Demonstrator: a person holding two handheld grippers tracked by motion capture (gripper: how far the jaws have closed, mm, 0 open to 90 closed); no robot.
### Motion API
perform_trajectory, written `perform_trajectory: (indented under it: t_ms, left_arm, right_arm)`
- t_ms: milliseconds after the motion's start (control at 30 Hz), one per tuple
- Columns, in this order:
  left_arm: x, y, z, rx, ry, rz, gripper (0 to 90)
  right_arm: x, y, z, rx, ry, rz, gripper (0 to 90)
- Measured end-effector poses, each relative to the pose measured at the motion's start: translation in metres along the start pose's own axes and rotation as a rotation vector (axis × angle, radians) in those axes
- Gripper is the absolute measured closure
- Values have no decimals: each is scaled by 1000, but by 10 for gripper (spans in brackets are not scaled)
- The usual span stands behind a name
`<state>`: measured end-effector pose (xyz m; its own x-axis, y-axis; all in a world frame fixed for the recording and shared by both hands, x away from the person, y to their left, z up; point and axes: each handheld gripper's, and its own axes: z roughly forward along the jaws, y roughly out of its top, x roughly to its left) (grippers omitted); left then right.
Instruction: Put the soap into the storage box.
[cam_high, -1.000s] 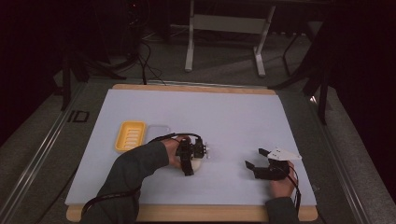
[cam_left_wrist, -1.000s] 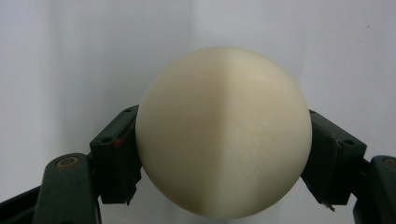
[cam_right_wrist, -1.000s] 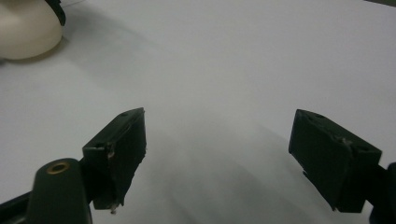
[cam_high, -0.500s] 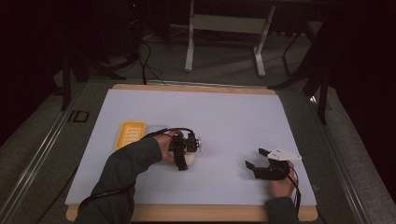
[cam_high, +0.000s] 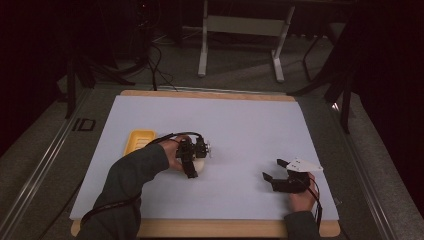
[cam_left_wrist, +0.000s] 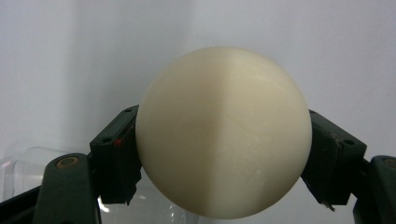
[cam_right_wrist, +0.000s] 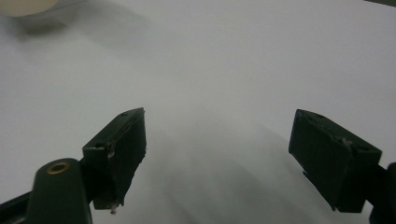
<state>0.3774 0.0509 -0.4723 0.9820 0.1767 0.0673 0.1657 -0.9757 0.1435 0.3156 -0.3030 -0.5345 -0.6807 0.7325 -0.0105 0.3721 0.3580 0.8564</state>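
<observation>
Left gripper (cam_left_wrist: 224, 154) is clamped on a cream ball (cam_left_wrist: 223, 131), one jaw on each side of its widest part, just above the white table (cam_high: 240, 125). A yellow tray (cam_high: 139, 142) sits close by at about ten o'clock from the ball, on the left hand's side; something clear, perhaps a lid, lies under it. Right gripper (cam_high: 276, 170) rests well off at four o'clock, jaws spread, holding nothing. Left forearm (cam_high: 131, 176) angles in from seven o'clock.

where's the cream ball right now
The cream ball sits clamped between the jaws of the left tool. In the high view it is on the table's left half, just right of the yellow tray.
</observation>
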Motion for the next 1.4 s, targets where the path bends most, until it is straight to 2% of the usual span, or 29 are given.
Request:
perform_trajectory:
  t_ms: [233, 800, 1300, 1333, 1400]
  left_arm:
    - [6, -6, -6, -15, 7, -28, 245]
    - [23, -12, -16, -12, 17, -74, 245]
    - [37, -25, -24, -3, 16, -129, 244]
    - [39, -28, -25, -10, 12, -148, 244]
    - [41, -30, -26, -6, 14, -152, 244]
  right_arm:
    - [0, 0, 0, 0, -1, 0, 186]
    - [0, 0, 0, 0, 0, 0, 186]
    - [0, 0, 0, 0, 0, -1, 186]
    - [0, 0, 0, 0, 0, -1, 186]
    - [0, 0, 0, 0, 0, -1, 186]
